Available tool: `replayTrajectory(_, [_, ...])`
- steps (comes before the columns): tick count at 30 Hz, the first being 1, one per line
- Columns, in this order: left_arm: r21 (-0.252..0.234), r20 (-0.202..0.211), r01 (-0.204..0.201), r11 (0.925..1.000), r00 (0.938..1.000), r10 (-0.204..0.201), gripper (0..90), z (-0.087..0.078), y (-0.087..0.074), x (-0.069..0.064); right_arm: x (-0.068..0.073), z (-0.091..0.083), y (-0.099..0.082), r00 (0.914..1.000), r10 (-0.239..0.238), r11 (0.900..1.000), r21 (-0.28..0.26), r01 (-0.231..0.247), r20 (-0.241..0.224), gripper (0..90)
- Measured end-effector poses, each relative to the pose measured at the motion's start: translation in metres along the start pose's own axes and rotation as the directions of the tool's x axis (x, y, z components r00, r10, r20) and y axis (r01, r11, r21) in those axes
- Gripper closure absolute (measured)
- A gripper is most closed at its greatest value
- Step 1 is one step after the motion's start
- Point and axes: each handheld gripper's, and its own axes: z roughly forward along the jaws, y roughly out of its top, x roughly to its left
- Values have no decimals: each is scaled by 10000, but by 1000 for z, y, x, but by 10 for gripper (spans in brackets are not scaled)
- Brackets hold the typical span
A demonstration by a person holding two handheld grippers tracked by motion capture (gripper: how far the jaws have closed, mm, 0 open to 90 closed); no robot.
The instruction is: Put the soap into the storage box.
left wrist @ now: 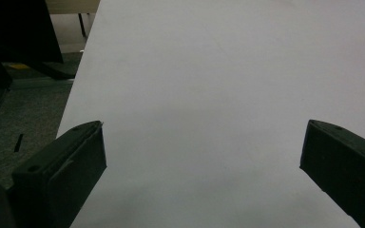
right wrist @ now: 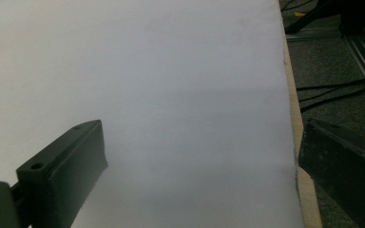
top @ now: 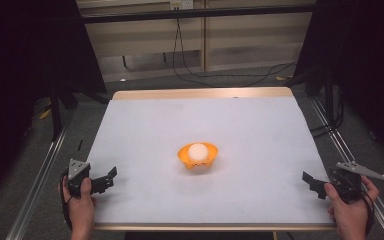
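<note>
Apparently nothing has begun: the orange bowl [top: 198,157] with a white ball [top: 198,151] in it sits mid-surface [top: 260,130], untouched. Left claw [top: 108,178] and right claw [top: 311,183] rest at the near corners, well apart from it, jaws spread and empty.

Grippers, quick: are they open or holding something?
Left gripper: open, holding nothing.
Right gripper: open, holding nothing.
</note>
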Motion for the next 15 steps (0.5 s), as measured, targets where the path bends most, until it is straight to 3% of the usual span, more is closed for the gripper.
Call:
replayTrajectory(5, [20,-53,-1,10000,10000,1,12,0,0,0,3,1,-4,9998,-213,9998,-60,213,-8,17])
replayTrajectory(10, [12,-6,-2,10000,10000,2,12,0,0,0,-1,-1,-6,9999,143,9994,-311,-145,-68,24])
replayTrajectory(15, [6,-29,-12,10000,10000,12,12,0,0,0,1,0,-6,10000,43,9998,-219,-43,-7,24])
